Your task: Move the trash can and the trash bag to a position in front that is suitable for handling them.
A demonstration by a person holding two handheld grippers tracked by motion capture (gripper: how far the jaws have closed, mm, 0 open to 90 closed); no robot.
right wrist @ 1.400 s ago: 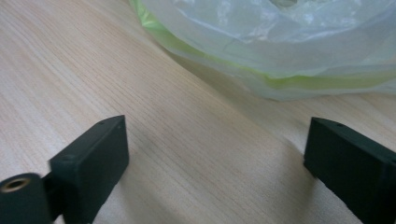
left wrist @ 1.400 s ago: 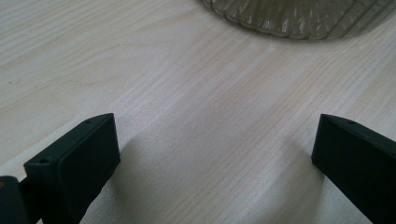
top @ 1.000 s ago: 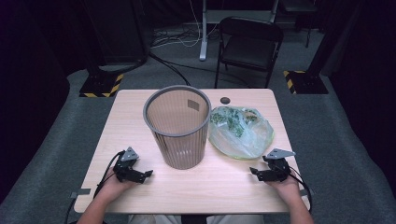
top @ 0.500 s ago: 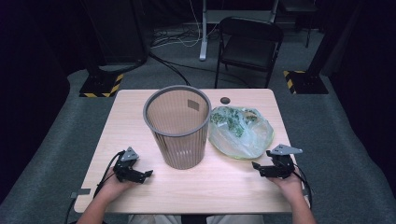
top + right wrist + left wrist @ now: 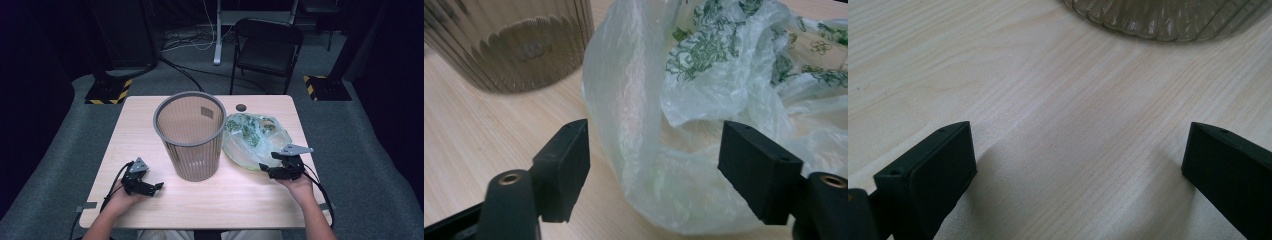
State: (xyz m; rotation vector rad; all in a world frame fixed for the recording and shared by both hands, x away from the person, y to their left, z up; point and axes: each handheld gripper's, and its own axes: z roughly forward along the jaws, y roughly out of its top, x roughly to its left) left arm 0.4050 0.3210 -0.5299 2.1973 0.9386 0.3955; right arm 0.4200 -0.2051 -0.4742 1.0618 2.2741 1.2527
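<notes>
A grey ribbed wastebasket (image 5: 190,136) stands upright in the middle of the wooden table (image 5: 235,205). A crumpled clear plastic bag with green print (image 5: 254,137) lies just right of it. My right gripper (image 5: 267,171) is open at the bag's near edge; in the right gripper view the bag (image 5: 704,100) bulges between its spread jaws, with the basket (image 5: 514,42) to the left. Near the table's front left, my left gripper (image 5: 156,187) rests open on the wood with nothing between its jaws. The basket's base (image 5: 1168,17) shows ahead of it.
A small dark round disc (image 5: 241,107) lies near the table's far edge. Behind the table stands a black folding chair (image 5: 267,47). Stand bases with yellow-black tape (image 5: 107,90) sit on the grey floor, and cables run across it.
My right gripper has moved forward and slightly left to the bag's near edge. The left gripper has stayed put.
</notes>
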